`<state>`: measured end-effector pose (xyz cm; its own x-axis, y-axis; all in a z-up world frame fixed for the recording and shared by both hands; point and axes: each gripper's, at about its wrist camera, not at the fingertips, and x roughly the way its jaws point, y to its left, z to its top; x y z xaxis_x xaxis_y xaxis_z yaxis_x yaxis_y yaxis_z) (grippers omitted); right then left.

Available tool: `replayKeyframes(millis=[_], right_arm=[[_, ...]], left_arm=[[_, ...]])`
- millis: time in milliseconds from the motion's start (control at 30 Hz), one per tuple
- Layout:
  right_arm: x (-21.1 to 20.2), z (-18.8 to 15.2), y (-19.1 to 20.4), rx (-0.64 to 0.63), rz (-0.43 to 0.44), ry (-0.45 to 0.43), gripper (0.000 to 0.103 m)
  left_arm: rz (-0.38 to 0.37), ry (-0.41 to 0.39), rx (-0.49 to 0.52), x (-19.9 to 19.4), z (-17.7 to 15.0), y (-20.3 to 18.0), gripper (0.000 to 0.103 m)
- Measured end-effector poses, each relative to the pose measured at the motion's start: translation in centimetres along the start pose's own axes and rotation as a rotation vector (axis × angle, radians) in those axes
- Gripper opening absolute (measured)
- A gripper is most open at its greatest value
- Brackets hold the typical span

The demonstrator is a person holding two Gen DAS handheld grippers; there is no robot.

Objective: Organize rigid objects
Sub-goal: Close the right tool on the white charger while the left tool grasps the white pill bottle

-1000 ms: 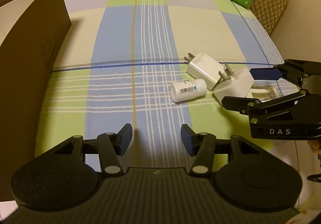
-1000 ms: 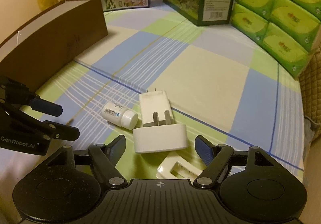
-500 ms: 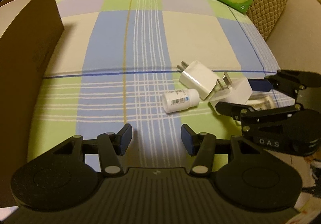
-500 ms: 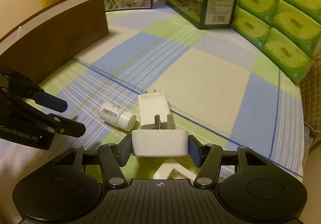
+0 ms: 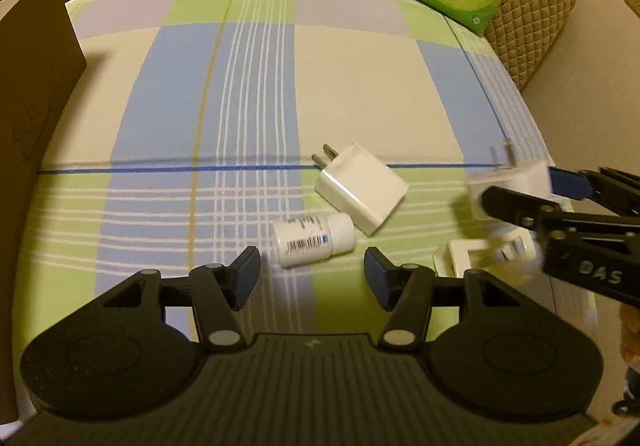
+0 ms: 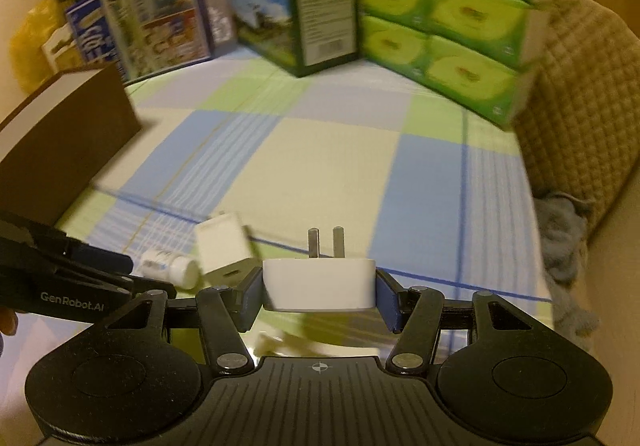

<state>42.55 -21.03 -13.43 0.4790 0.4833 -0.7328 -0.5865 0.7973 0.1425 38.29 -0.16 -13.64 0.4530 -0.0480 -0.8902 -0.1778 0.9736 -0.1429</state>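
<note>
Checked blue-green cloth (image 5: 360,94) on the tabletop. Right hand-held gripper (image 6: 319,286), having closed, clamps the white plug adapter (image 6: 319,283), lifted clear; next, carry to the brown cardboard box (image 6: 60,150). Left hand-held gripper (image 5: 312,272), half-open and empty, nears the white pill bottle (image 5: 314,240).

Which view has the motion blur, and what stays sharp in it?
Right wrist view: background smeared, tissue packs and pill bottle soft; the right tool and its clamped white plug adapter stay crisp. Left wrist view: mostly sharp; only that adapter and the right tool at the edge blur.
</note>
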Motion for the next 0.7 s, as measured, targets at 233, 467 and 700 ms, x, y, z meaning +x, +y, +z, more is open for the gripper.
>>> replayKeyframes(millis=[233,467,700], right_arm=[[-0.5,-0.1,-1.7,0.060,-0.027,-0.006,0.055],[-0.5,-0.2,-2.0,0.073,-0.029,-0.004,0.055],[-0.4,-0.4,-1.5,0.076,-0.018,0.005,0.055]], left_arm=[[0.018,0.016,-0.037,1.4,0.8,-0.1,0.053],[0.030,0.004,-0.024,1.7,0.7,-0.1,0.044],[0.045,-0.033,0.039,1.0,0.1,0.0,0.042]])
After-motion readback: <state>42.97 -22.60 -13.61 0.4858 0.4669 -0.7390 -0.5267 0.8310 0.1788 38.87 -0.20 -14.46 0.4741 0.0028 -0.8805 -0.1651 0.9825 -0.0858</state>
